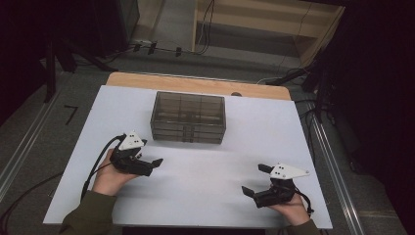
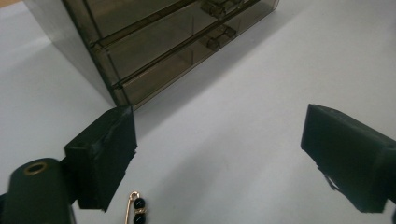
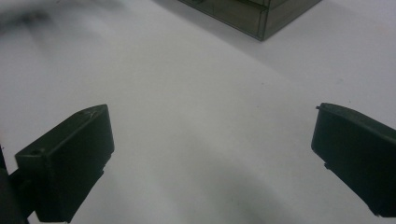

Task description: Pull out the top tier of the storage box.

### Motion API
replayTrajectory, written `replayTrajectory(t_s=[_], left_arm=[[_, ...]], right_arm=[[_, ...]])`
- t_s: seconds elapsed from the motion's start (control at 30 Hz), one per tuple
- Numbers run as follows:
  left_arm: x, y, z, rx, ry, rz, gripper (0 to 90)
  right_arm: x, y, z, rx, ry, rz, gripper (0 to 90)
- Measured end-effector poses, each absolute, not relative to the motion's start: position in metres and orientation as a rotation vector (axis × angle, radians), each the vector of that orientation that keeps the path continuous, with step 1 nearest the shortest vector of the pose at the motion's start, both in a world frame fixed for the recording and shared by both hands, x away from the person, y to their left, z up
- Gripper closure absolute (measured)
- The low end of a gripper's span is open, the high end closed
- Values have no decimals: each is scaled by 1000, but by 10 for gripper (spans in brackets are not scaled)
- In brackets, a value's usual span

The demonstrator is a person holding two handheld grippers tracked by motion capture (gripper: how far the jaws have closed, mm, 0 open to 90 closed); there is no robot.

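A smoky see-through drawer box point(image 1: 188, 117) stands at the middle back of the white board; its drawer fronts point(image 2: 154, 42) face me. My left gripper point(image 1: 150, 160) is held in front of the box's left corner, and its jaws stand wide apart point(image 2: 219, 154) over bare board. A small gold pin with black beads point(image 2: 137, 207) lies on the board just beside the left jaw, touched by neither pad. My right gripper point(image 1: 252, 178) rests low at the front right, open point(image 3: 210, 158), with nothing between its jaws. The box's corner point(image 3: 252, 16) lies farther off.
The white board point(image 1: 205, 205) lies on a wooden table point(image 1: 195, 84) whose far edge shows behind the box. Cables point(image 1: 98, 166) trail from the left gripper toward the board's left edge. A dark floor with rails and cords surrounds the table.
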State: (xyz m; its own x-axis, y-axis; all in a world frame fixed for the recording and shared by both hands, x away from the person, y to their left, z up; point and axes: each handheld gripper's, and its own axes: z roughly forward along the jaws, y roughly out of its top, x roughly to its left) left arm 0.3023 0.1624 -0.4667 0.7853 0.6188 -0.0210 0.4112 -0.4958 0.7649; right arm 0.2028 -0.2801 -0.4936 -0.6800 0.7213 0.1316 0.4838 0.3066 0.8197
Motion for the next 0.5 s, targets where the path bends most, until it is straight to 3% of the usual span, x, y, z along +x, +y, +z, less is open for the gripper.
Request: replayTrajectory(t_s=[0.33, 0.5], left_arm=[[303, 151, -465, 2163, 745, 321, 0], [304, 143, -466, 2159, 728, 302, 0]], right_arm=[[203, -280, -494, 1094, 2316, 1312, 0], [204, -280, -494, 1091, 2316, 1312, 0]])
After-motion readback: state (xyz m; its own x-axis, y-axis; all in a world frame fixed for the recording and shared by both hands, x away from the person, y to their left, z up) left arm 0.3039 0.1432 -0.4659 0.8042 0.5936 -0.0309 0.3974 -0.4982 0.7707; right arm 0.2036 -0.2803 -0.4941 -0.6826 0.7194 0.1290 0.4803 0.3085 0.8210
